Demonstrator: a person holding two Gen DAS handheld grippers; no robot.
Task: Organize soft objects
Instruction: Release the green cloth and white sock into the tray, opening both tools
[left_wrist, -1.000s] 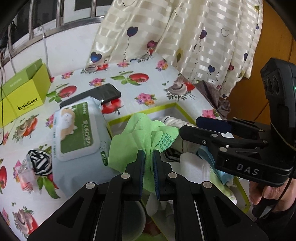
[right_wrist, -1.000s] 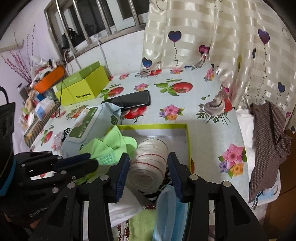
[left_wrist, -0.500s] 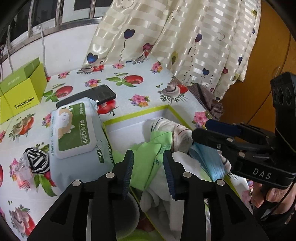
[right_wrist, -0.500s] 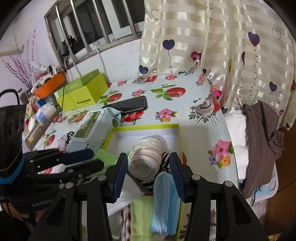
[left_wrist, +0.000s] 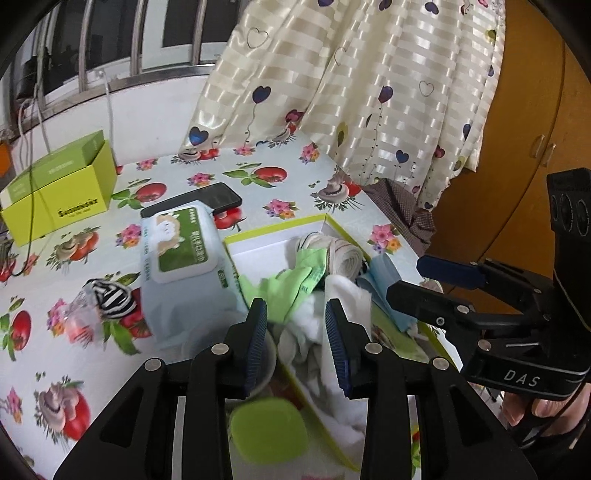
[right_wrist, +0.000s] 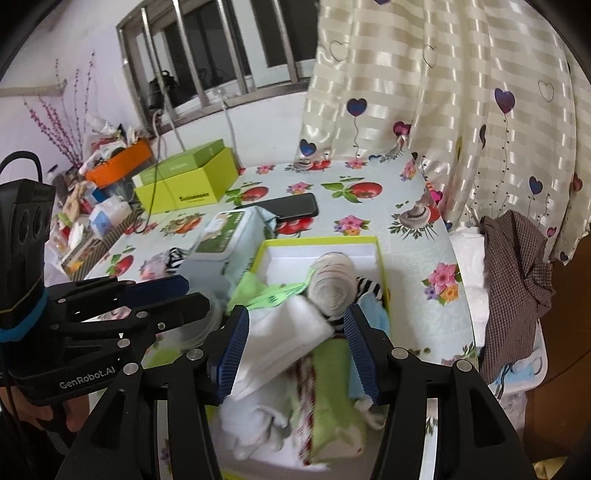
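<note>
Both grippers hover empty at lower frame: left gripper spread, right gripper jaws opening. Beneath them, rolled sock and green cloth lie in the yellow-rimmed box, centre frame.

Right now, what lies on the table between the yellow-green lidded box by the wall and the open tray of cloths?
A wet wipes pack, with a black phone just behind it; both wrist views show them.

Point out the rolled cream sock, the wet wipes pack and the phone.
rolled cream sock (right_wrist: 330, 281), right wrist view, its spiral end.
wet wipes pack (left_wrist: 181, 242), left wrist view, green lid label.
phone (right_wrist: 291, 205), right wrist view, dark screen.
</note>
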